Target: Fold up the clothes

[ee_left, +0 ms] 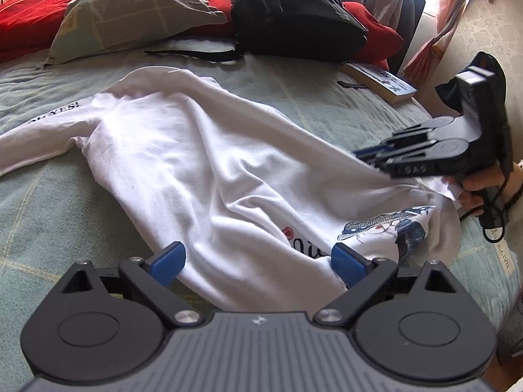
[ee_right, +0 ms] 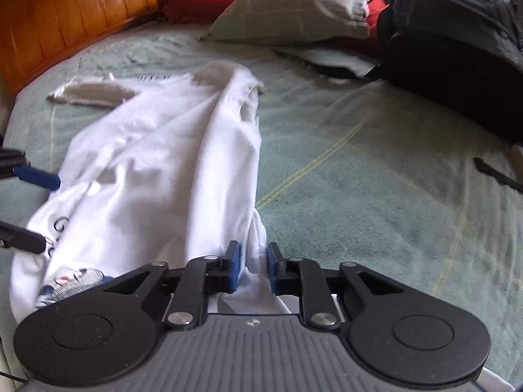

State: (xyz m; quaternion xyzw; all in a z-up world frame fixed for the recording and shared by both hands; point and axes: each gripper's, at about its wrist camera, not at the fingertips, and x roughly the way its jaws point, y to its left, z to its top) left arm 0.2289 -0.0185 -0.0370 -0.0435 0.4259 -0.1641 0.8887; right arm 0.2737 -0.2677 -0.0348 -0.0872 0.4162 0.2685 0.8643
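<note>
The white shirt (ee_right: 157, 163) is smeared by motion blur in the right wrist view, so the dark lettering near its far sleeve cannot be read. Beside the shirt's near left edge, the left gripper (ee_right: 32, 202) is cut off by the frame, only two finger ends showing. In the left wrist view, the shirt's sleeve runs out past the left edge, and its print (ee_left: 385, 228) is partly folded under. Beyond the shirt, the black backpack (ee_left: 294, 9) is cropped at the top. The book (ee_left: 380, 81) cover is too small to read.
</note>
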